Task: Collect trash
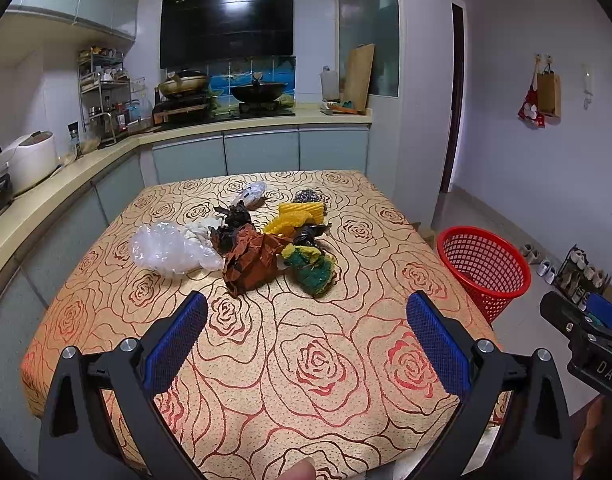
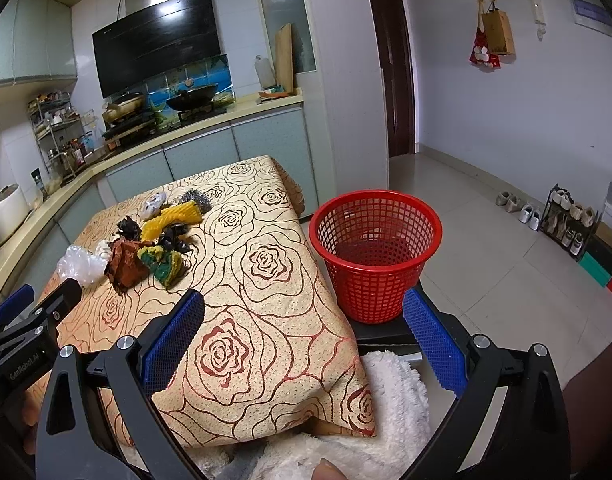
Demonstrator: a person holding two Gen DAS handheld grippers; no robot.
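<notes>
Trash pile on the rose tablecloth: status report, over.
Left gripper open, empty; right gripper open, empty. Crumpled trash pile untouched mid-table. Red mesh plastic wastebasket empty, beside the table. Nothing in the way.

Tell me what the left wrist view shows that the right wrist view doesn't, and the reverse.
Left wrist only: the left gripper open over the table, facing the trash pile head-on.

Right wrist only: the inside of the red basket, seemingly empty, standing on a dark stand, and a white fluffy cloth below the table edge.

Both: the trash pile, the rose tablecloth, the basket, the stove counter, and both grippers open, holding nothing.
</notes>
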